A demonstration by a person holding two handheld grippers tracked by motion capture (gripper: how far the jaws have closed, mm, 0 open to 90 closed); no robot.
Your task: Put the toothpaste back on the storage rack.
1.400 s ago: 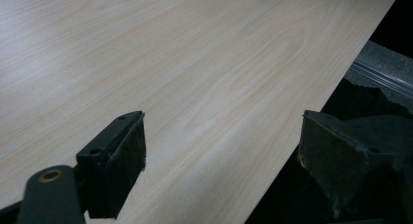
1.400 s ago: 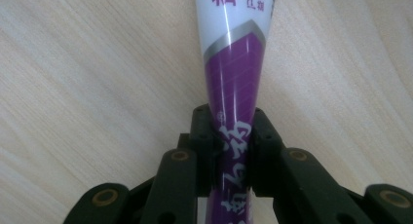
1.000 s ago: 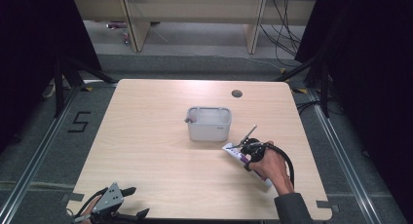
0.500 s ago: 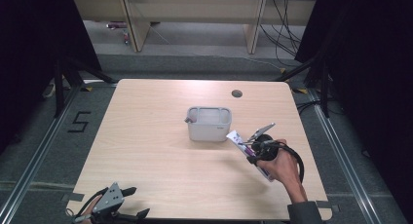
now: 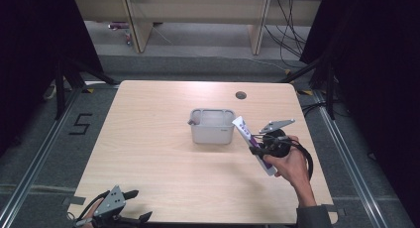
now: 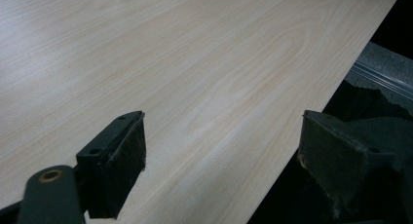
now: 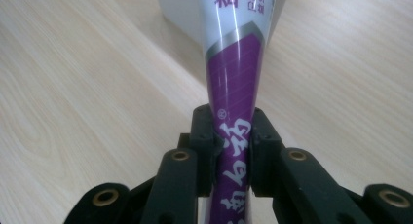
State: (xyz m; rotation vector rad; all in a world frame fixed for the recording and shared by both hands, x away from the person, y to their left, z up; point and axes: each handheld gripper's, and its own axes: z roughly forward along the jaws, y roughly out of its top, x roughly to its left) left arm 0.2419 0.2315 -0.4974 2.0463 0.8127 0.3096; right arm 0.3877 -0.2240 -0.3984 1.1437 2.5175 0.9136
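since the earlier frame, the toothpaste tube (image 5: 253, 141) has been lifted off the table (image 5: 158, 153) and carried toward the grey bin (image 5: 213, 126). it is pinched near its purple lower half between the jaws of the right gripper (image 7: 233, 146), its white end just beside the bin's right rim. the carry-and-place step is judged to be in hand; next, the tube would have to be brought over the opening and released. the left gripper (image 6: 221, 151) is held with jaws spread at the table's near edge.
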